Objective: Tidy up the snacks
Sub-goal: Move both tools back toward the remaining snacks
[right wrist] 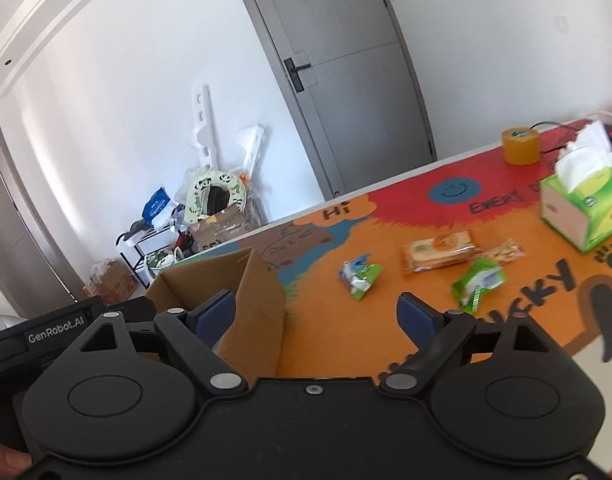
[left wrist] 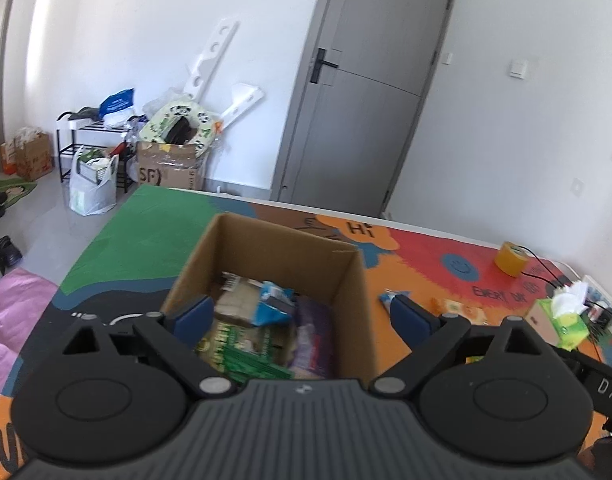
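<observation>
An open cardboard box point(left wrist: 347, 280) stands on the colourful table mat and holds several snack packets, among them a blue packet point(left wrist: 272, 300) and a green one point(left wrist: 250, 354). My left gripper point(left wrist: 302, 314) is open and empty, hovering over the box's near edge. My right gripper point(right wrist: 315, 312) is open and empty, just right of the box point(right wrist: 254, 296). On the mat beyond it lie a blue-green packet point(right wrist: 357, 276), an orange cracker pack point(right wrist: 439, 250), a green packet point(right wrist: 477, 284) and a small orange bar point(right wrist: 505, 252).
A green tissue box point(right wrist: 585, 210) and a roll of yellow tape point(right wrist: 519, 146) stand at the far right of the table, with black cables behind. The table's far edge faces a grey door point(left wrist: 365, 92). Clutter and boxes point(left wrist: 168, 164) sit on the floor at the left.
</observation>
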A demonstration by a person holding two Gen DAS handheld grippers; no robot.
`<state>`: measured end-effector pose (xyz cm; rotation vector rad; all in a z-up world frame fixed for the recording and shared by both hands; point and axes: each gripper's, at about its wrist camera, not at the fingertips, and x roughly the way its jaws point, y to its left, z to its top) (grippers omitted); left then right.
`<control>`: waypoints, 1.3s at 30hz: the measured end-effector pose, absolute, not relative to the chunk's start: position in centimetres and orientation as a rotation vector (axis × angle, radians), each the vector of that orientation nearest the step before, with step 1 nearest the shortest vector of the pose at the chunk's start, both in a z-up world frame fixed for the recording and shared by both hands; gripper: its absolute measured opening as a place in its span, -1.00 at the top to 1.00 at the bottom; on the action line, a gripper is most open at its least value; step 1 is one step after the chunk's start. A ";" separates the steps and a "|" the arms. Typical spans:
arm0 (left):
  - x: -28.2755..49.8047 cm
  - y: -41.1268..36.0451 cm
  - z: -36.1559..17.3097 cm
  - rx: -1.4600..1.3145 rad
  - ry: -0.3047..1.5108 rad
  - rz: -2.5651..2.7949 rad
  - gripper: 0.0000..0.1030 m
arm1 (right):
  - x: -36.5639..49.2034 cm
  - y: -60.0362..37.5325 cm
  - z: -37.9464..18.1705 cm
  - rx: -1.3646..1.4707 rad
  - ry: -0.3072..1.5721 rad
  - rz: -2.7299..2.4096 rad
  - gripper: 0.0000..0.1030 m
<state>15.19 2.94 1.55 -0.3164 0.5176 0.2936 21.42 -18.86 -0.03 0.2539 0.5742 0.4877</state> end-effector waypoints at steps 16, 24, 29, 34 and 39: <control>16.0 -2.6 1.6 -0.256 0.529 0.179 -0.85 | 20.7 -24.0 -0.3 0.251 0.566 0.428 -0.73; 17.5 -4.9 0.7 -0.263 0.546 0.107 -0.92 | 21.6 -27.0 -0.9 0.255 0.555 0.360 -0.92; 18.9 -5.9 0.1 -0.257 0.567 0.088 -0.93 | 22.2 -28.1 -1.1 0.263 0.546 0.343 -1.00; 20.1 -6.7 -0.5 -0.272 0.579 0.070 -0.93 | 23.3 -28.8 -1.7 0.271 0.568 0.326 -1.00; 21.8 -7.6 -1.0 -0.265 0.601 0.058 -0.93 | 24.7 -29.6 -2.6 0.279 0.596 0.305 -1.00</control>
